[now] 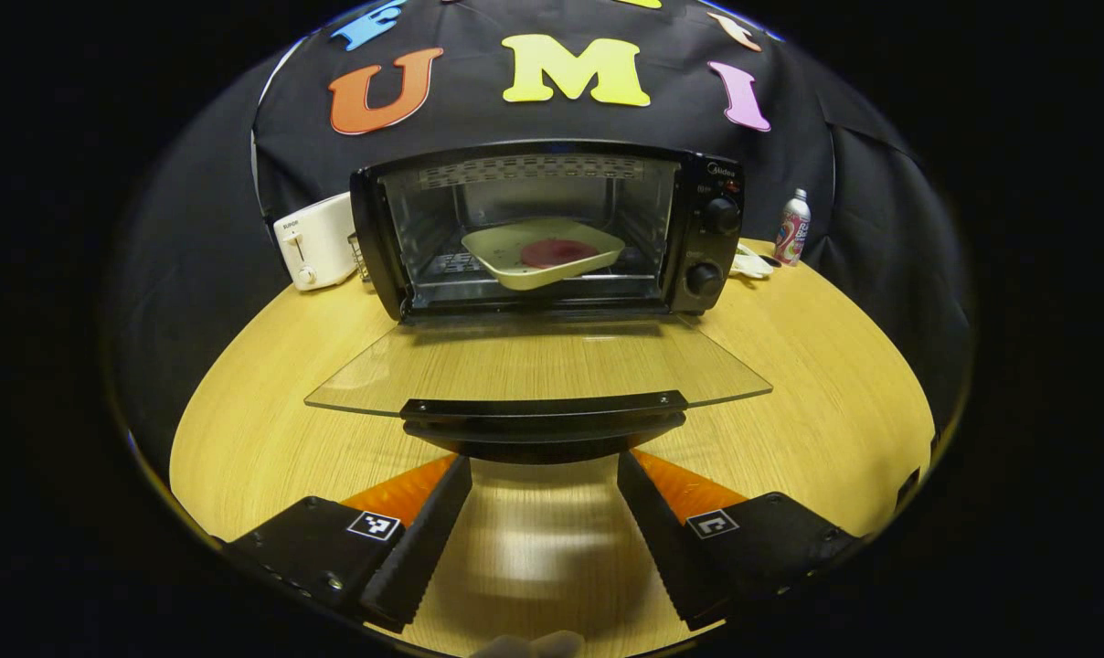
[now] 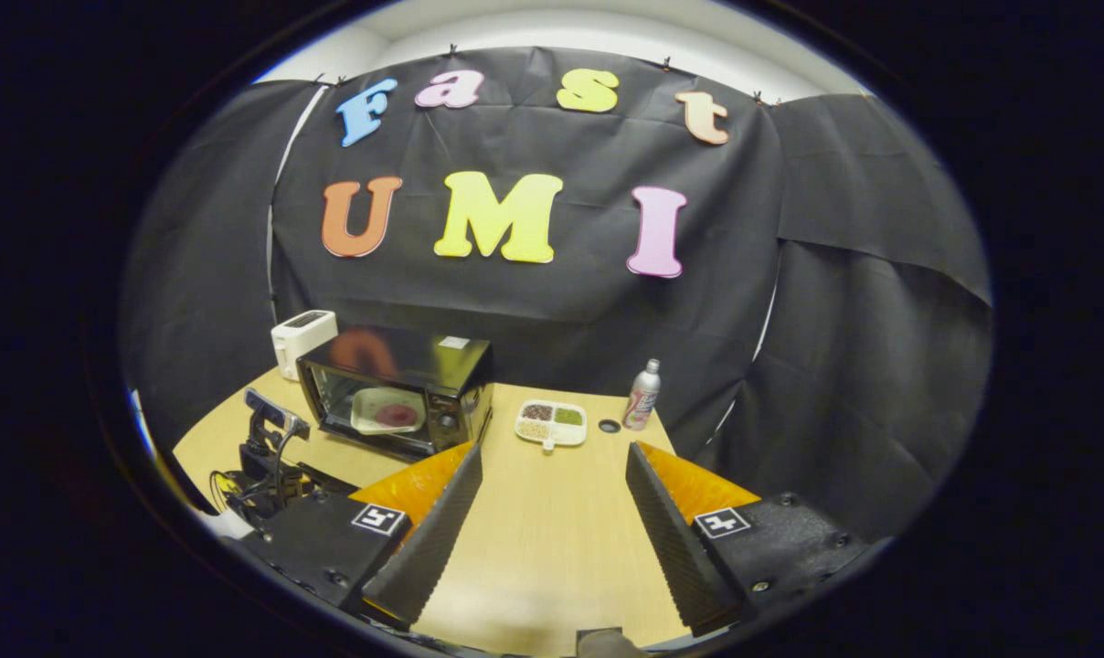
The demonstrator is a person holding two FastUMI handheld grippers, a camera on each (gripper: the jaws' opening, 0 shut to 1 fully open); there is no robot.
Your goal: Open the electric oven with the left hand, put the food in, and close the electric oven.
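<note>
Here the oven (image 1: 552,228) stood at the back of the wooden table (image 1: 817,393), its glass door (image 1: 534,366) folded down flat toward the camera. Inside, on the rack, sat a pale plate (image 1: 543,251) carrying a round red piece of food (image 1: 559,251). The left gripper (image 1: 543,539) hung with its fingers spread wide and holding nothing, just in front of and below the door's dark handle (image 1: 543,420), the handle lying between the two fingertips' line but not touched. A white toaster (image 1: 314,242) stood left of the oven and a can (image 1: 792,228) to its right.

In the right gripper view, the right gripper (image 2: 552,539) was also wide and empty, well back from the oven (image 2: 397,393), which lay ahead to its left. A divided dish (image 2: 552,423) and a bottle (image 2: 642,395) stood beyond its fingers.
</note>
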